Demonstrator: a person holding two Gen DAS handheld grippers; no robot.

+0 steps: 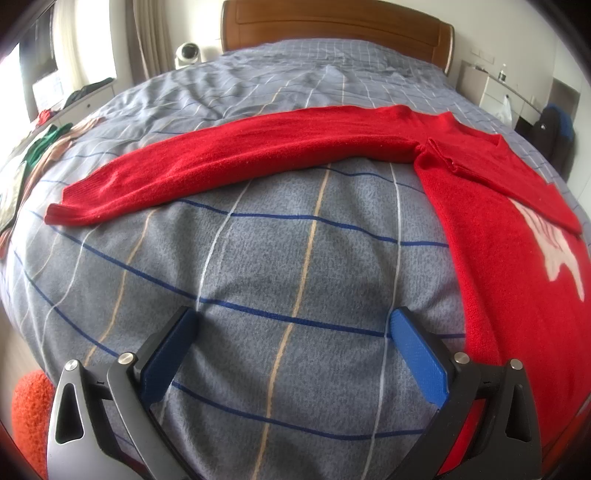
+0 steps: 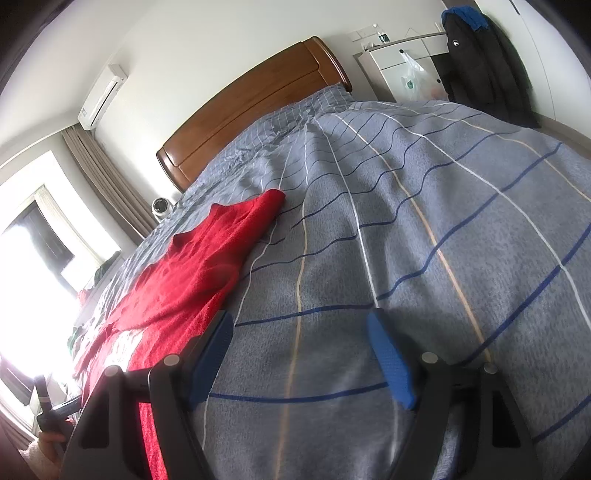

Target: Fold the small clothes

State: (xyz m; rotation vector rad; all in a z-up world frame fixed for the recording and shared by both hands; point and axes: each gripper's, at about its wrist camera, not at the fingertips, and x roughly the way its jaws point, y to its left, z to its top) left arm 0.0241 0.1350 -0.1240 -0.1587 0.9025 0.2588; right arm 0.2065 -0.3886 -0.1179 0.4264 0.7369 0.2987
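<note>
A bed under a grey-blue checked quilt (image 1: 258,258) fills the room, its wooden headboard (image 1: 332,26) against the far white wall. Beige curtains (image 2: 107,184) flank a bright window (image 2: 33,236) on the left, beneath a wall air conditioner (image 2: 101,98). A white cabinet (image 2: 402,62) and a hanging dark coat (image 2: 480,62) stand far right.

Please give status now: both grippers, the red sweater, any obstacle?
Left gripper open, empty. Right gripper open, empty. Red sweater flat on bed, one sleeve stretched out. No obstacle.
</note>
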